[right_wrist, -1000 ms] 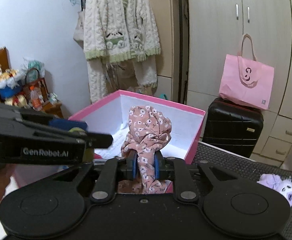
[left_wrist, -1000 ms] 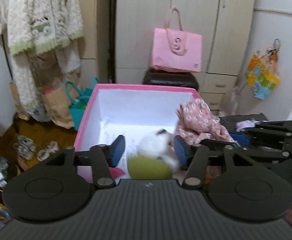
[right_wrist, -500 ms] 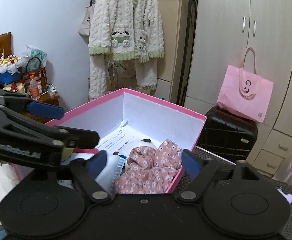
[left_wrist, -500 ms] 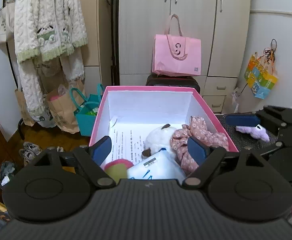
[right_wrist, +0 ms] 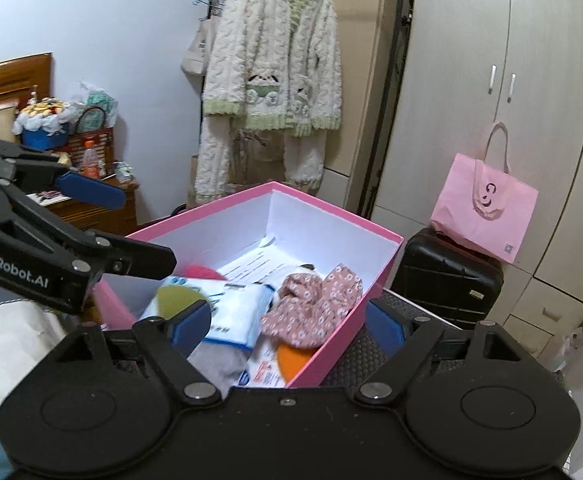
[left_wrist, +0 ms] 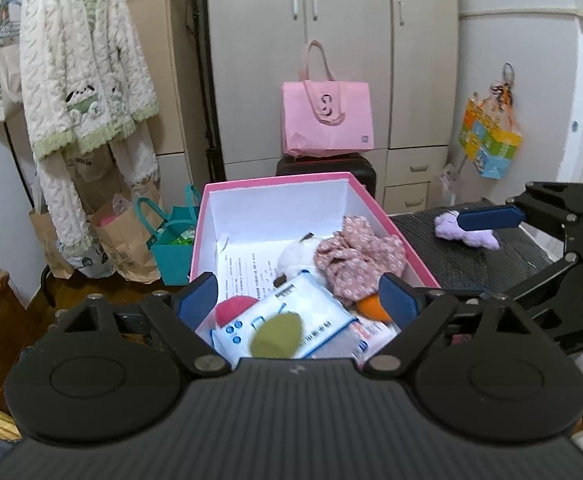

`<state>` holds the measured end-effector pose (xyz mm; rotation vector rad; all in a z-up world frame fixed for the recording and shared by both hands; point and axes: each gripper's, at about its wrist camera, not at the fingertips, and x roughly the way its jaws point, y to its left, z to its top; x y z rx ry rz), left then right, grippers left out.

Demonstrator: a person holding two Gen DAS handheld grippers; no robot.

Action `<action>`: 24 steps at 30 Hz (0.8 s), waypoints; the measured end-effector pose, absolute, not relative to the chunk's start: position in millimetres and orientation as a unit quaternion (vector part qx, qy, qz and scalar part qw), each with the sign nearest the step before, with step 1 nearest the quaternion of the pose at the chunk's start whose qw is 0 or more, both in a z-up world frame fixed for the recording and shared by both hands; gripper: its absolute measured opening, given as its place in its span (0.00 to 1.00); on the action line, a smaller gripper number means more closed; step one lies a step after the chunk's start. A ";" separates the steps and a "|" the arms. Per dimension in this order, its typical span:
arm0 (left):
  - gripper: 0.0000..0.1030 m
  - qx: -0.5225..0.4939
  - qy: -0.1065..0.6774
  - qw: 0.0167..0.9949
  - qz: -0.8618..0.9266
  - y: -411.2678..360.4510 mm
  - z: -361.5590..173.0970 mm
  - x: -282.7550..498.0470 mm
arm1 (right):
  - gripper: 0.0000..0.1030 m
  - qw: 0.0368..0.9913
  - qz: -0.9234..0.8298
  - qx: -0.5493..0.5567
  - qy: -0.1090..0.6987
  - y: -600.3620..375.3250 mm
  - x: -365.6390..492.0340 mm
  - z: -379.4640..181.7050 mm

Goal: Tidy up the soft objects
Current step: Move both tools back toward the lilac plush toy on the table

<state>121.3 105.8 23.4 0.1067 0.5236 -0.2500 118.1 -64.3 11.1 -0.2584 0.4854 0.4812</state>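
Note:
A pink box point(left_wrist: 275, 181) with white walls holds a pink floral cloth point(left_wrist: 361, 260), a white plush point(left_wrist: 297, 256), a white and blue packet point(left_wrist: 291, 320), a green soft piece point(left_wrist: 277, 336), a red one point(left_wrist: 233, 308) and an orange one point(left_wrist: 371, 307). My left gripper point(left_wrist: 299, 298) is open and empty above the box's near end. My right gripper point(right_wrist: 287, 326) is open and empty over the box point(right_wrist: 331, 210), above the floral cloth point(right_wrist: 313, 308). A purple plush point(left_wrist: 465, 232) lies on the black mat point(left_wrist: 451, 256) to the right of the box.
A black suitcase point(left_wrist: 327, 166) with a pink bag point(left_wrist: 327, 116) stands behind the box by the wardrobe point(left_wrist: 331, 40). A knitted cardigan point(left_wrist: 83, 80) hangs at the left over paper bags point(left_wrist: 123, 240) and a teal bag point(left_wrist: 171, 248). A wooden cabinet point(right_wrist: 91, 208) stands at the far left.
My right gripper opened and let the floral cloth fall into the box. My left gripper opened wider and drew back; the white plush and green piece now lie in the box.

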 end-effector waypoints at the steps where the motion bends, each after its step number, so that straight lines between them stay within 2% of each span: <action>1: 0.86 0.056 0.259 0.956 -0.127 104.7 24.9 116.7 | 0.85 0.933 0.239 -0.127 0.238 -65.8 113.3 12.5; 15: 0.90 0.099 0.272 0.942 -0.172 80.9 34.8 70.1 | 0.86 0.920 0.272 -0.143 0.242 -97.8 59.1 23.3; 24: 0.96 0.104 0.315 0.922 -0.198 45.6 17.4 72.3 | 0.87 0.919 0.256 -0.146 0.262 -136.2 39.6 2.0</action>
